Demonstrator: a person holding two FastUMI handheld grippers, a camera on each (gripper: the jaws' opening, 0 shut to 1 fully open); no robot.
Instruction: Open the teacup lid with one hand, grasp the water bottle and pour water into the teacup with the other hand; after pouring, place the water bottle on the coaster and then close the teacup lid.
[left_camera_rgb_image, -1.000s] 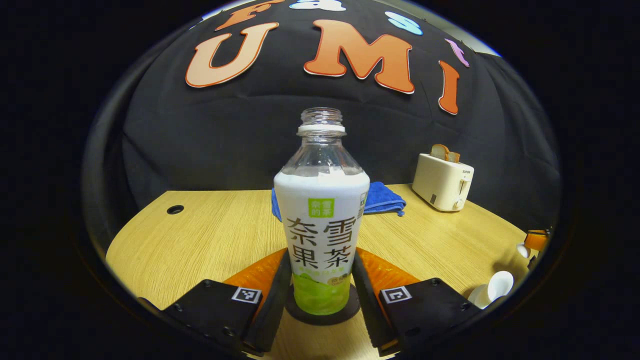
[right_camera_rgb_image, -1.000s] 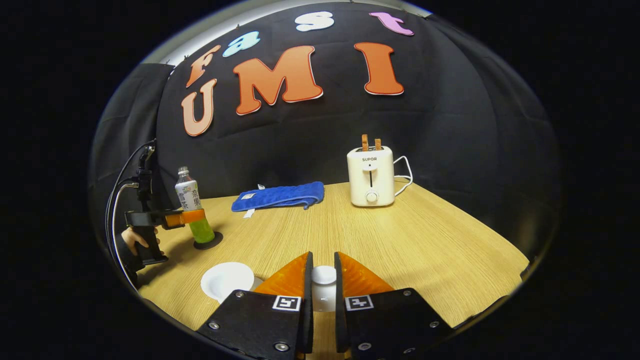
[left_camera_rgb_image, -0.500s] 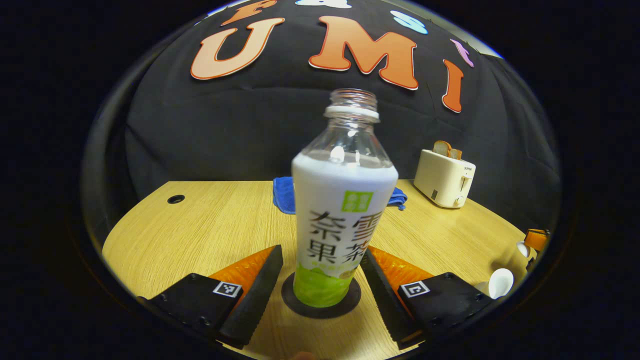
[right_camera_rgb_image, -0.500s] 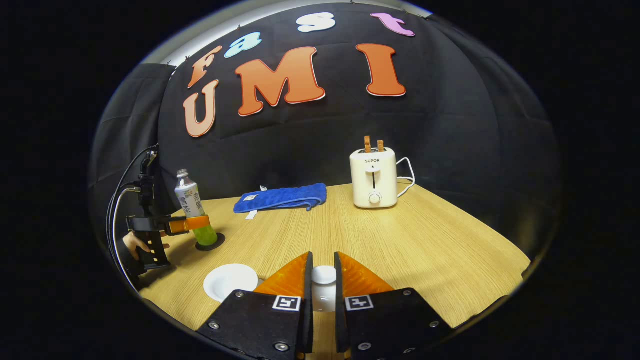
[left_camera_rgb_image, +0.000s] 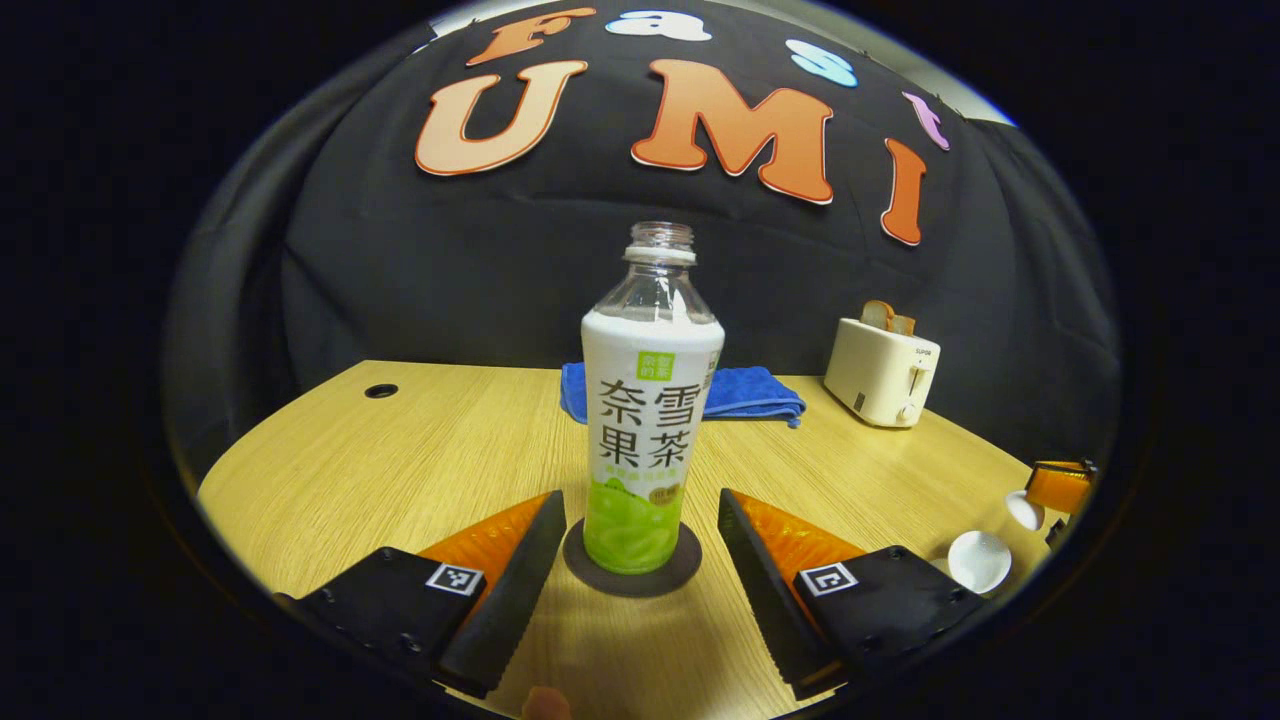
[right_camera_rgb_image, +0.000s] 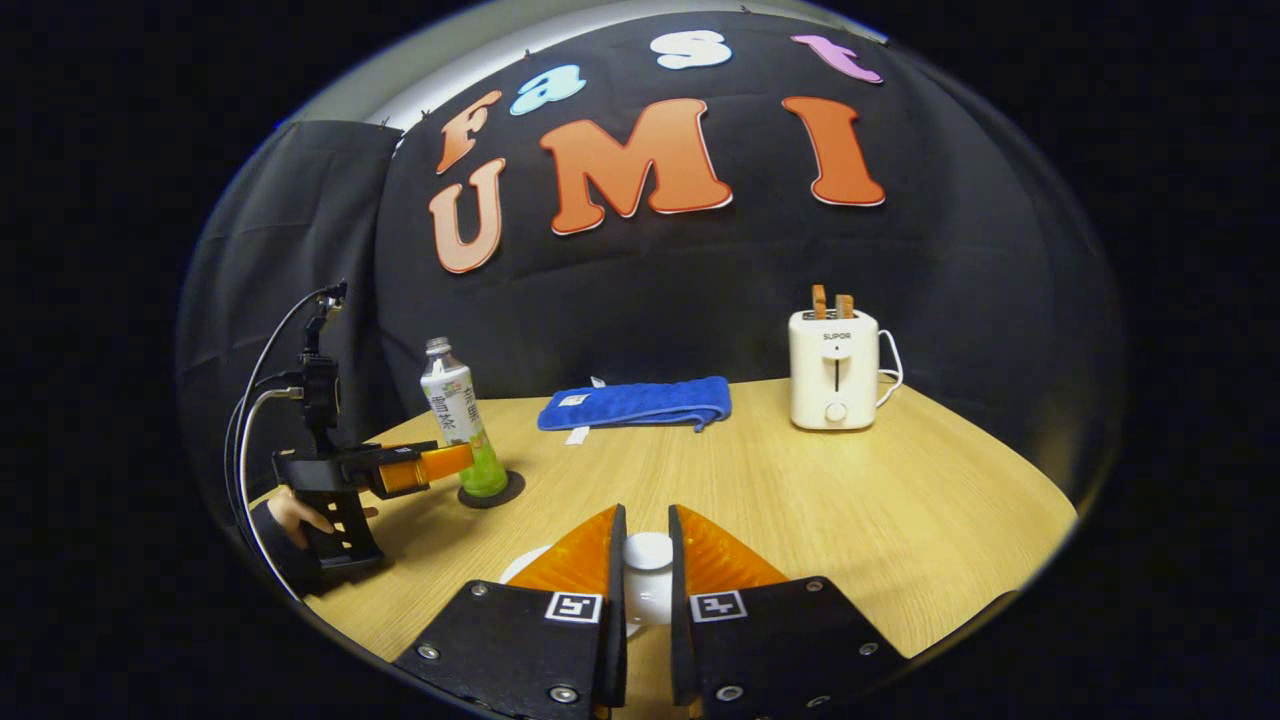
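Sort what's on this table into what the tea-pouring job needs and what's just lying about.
Job:
water bottle
coaster
teacup
teacup lid
left gripper
right gripper

Lying about:
toaster
blue towel

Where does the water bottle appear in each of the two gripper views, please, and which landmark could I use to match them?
Left gripper view: the water bottle stands upright at centre on the dark coaster, between the open left tongs.
Right gripper view: it stands small at the left, on the coaster, by the left tongs.
Shared landmark: the toaster, at the table's far right in both views.
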